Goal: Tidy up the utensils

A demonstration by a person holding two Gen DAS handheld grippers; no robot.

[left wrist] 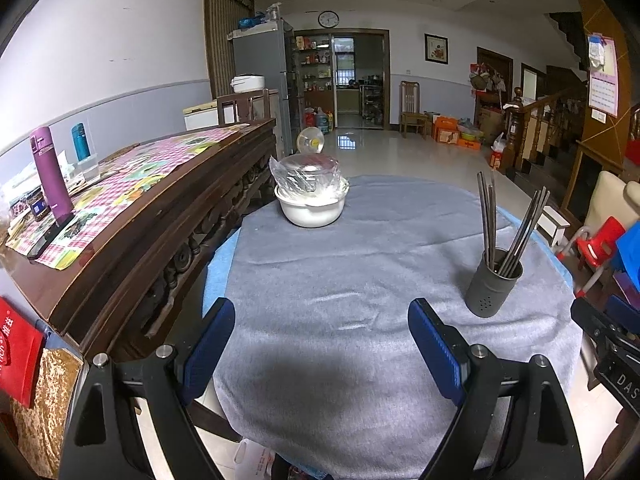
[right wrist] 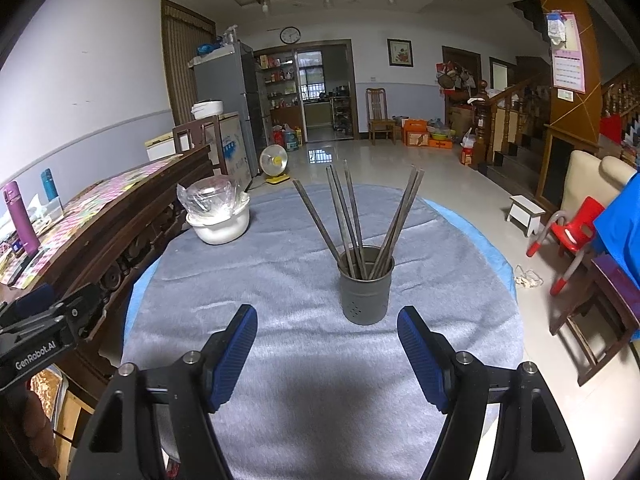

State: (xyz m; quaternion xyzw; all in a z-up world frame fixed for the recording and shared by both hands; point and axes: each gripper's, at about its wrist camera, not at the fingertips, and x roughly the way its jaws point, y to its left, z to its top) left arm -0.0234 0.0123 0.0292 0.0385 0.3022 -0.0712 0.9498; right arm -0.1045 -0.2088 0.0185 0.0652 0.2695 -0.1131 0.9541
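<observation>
A dark grey metal utensil holder stands upright on the grey cloth of the round table, with several grey chopsticks fanned out in it. In the left wrist view the holder is to the right and the chopsticks lean both ways. My right gripper is open and empty, just short of the holder. My left gripper is open and empty over the cloth, left of the holder.
A white bowl topped with a plastic-wrapped clear bowl sits at the table's far left. A long wooden sideboard with a purple flask runs along the left. A red child's chair and a white stool stand on the right.
</observation>
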